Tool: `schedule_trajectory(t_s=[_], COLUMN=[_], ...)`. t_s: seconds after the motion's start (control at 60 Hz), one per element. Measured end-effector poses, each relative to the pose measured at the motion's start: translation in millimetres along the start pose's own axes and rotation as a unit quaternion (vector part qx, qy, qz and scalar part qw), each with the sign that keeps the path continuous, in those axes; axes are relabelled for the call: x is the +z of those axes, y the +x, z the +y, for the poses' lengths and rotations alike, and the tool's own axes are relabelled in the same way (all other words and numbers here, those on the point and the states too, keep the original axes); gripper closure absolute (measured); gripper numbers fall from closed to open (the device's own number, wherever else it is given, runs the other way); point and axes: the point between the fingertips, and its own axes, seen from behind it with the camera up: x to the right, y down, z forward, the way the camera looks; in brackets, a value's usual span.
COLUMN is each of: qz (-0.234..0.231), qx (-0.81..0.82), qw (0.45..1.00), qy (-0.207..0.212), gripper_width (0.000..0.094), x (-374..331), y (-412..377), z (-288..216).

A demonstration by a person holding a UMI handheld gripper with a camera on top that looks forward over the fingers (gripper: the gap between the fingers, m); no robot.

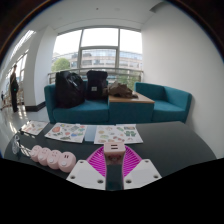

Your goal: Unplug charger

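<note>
The charger (113, 150) is a small, pale pink block with rounded corners. It stands upright on the dark table (170, 150), and the face turned this way carries a few small dark marks. It sits between the tips of the gripper (113, 172), whose fingers are spread, with a gap showing on either side, so neither magenta pad (98, 163) presses on it. Its base is hidden low between the fingers, and what it plugs into cannot be made out. Just to its left lies a pink row of rounded lumps (52, 157), possibly a socket strip, close to the charger but apparently not touching it.
</note>
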Motion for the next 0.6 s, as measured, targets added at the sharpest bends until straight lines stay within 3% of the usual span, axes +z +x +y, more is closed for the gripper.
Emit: schedule_trajectory(t_s=[0.1,0.117,0.267,0.433,0.6], qz=[0.006,0.007,0.016,0.032,0.047], qx=[0.014,0.017,0.030,0.025,0.010], qw=[0.999,0.998,0.995,0.995,0.998], qy=[-0.052,-0.060,-0.095,-0.089,-0.051], gripper_width=[0.0769,0.0722,0.0688,0.0530,0.0249], x=[8.6,9.6,23.6,26.9,10.4], y=[8.7,10.4,12.5,15.7,15.8], z=[36.2,41.6,71.3,68.2,33.9])
